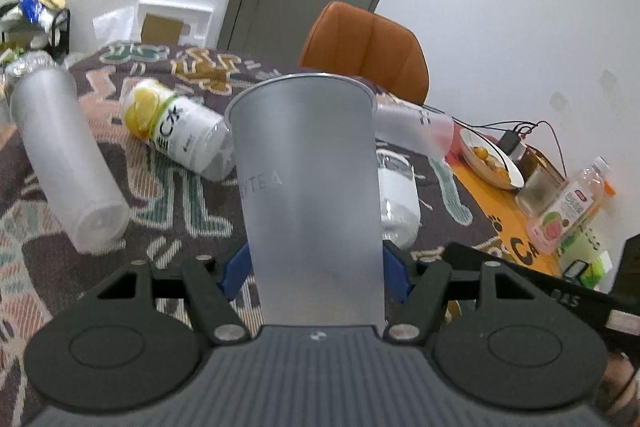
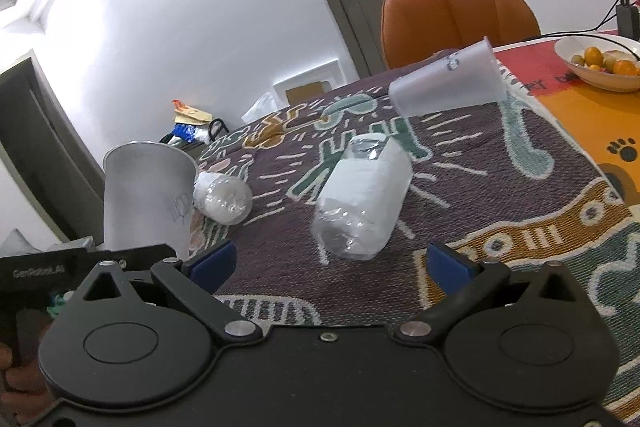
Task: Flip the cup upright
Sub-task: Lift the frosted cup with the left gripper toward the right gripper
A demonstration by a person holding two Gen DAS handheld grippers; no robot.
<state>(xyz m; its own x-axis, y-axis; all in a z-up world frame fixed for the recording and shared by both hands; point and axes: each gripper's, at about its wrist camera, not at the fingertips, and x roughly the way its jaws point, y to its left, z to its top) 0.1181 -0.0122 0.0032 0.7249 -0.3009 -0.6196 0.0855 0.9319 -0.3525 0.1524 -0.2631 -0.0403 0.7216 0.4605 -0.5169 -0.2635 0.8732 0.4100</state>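
Frosted plastic fills your left view: the cup (image 1: 308,195) stands mouth-up between the blue pads (image 1: 234,269) of your left gripper (image 1: 314,273), which is clamped on its lower wall; from the right wrist you see the same cup (image 2: 150,195) at the far left, rim uppermost and close to vertical; so the turn itself looks done, and what seems left is to set the base down on the patterned cloth (image 1: 168,227) and let go; whether the base already touches the cloth is hidden by the gripper body. Embossed letters on the cup read "YTEA", the start cut off.

Going rightward in the left view: a tall frosted tumbler (image 1: 66,163) lies on its side; next a lemon-printed bottle (image 1: 176,131), its big lettering too skewed to read surely; behind the cup's right edge another frosted cup (image 1: 416,131) lies tipped over, so you may have more to right; then a fruit bowl (image 1: 490,159) and a pink guava drink bottle (image 1: 568,211), label too small to read.

Your right gripper (image 2: 330,267) hangs wide apart, holding nothing, with a clear white-wrapped bottle (image 2: 362,199) lying just ahead of it.
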